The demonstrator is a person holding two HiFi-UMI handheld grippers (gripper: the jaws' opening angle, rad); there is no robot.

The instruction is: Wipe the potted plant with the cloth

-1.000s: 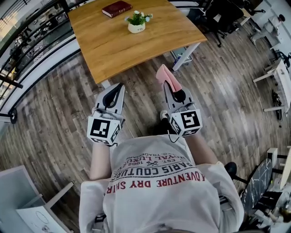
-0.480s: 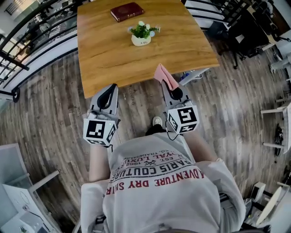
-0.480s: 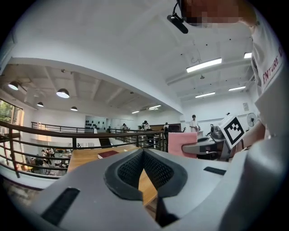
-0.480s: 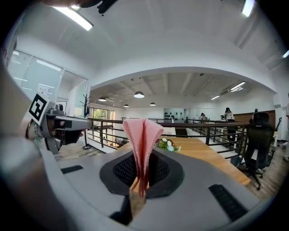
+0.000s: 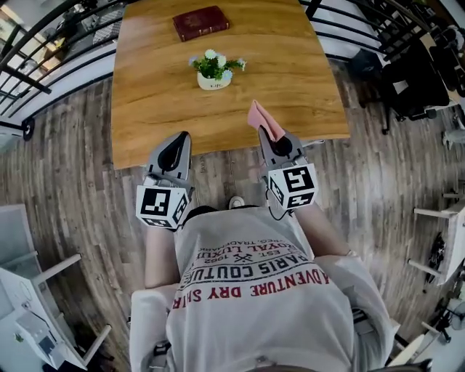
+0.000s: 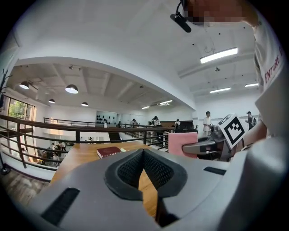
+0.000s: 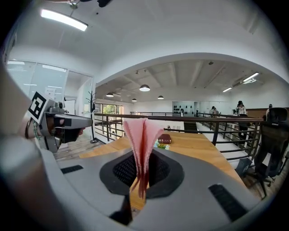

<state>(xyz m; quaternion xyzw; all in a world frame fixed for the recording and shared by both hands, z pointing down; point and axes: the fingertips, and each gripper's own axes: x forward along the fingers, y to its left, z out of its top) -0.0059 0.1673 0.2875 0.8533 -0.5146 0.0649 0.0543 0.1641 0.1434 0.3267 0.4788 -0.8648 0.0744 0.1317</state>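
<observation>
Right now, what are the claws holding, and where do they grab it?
The right claw pinches the cloth by its bottom edge; the rest fans up above the jaws. The left claw is shut and holds nothing.

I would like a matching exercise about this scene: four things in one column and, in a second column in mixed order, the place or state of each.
Things:
1. dark red book
2. potted plant
3. pink cloth
4. left gripper

Places or states:
A. shut, with nothing between its jaws
B. stands near the middle of the wooden table
C. lies flat toward the table's far end
D. pinched in the right gripper

Pairs: 1-C, 2-B, 3-D, 4-A.
</observation>
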